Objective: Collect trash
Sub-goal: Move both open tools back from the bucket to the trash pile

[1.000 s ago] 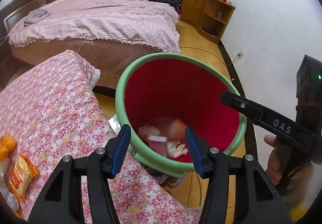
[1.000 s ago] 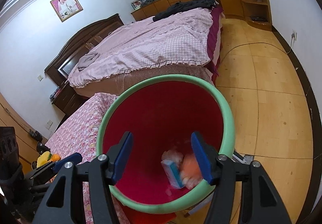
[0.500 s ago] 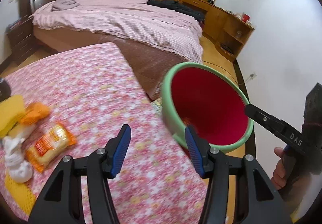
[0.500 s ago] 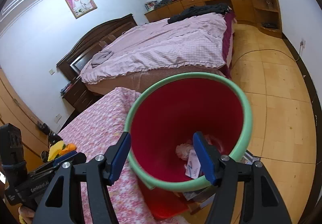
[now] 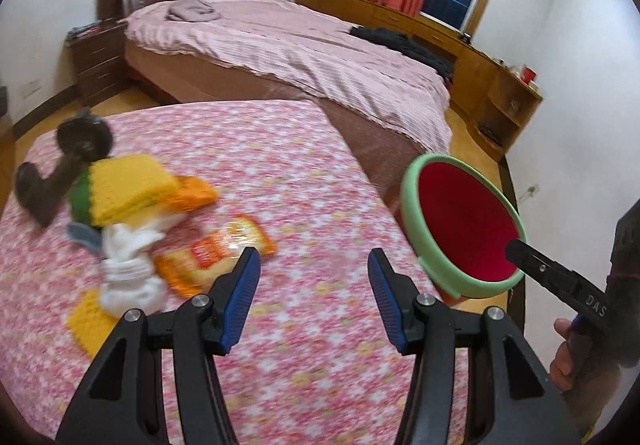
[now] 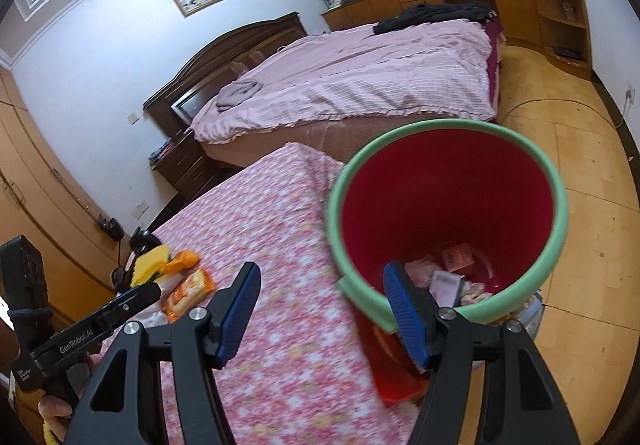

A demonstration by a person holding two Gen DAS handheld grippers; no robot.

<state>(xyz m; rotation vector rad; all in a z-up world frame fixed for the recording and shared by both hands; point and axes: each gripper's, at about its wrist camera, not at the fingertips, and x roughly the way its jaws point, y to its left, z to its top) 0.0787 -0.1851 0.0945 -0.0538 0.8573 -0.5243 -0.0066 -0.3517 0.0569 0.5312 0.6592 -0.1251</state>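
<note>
Left wrist view: the left tool hangs over the desk with its flowered pink cloth, its blue pads standing apart with nothing between them. The landmark here is the red bin with a green rim, which stands just off the desk's right edge. Well to the left of the bin, on the cloth, lies a small heap of trash: an orange snack wrapper nearest the tool, a crumpled white tissue beside it, and a yellow sponge with a green side resting on an orange packet. A dark object, too blurred to name, lies on the far side of the heap from the bin. Right of the bin, a hand holds the other tool.

From the right wrist, the right tool sits at the near edge of the bin, jaws apart and empty, one pad over the cloth and one over the rim. Scraps of paper and wrappers lie at the bin's bottom. Behind the bin stands a bed with a pink cover.
</note>
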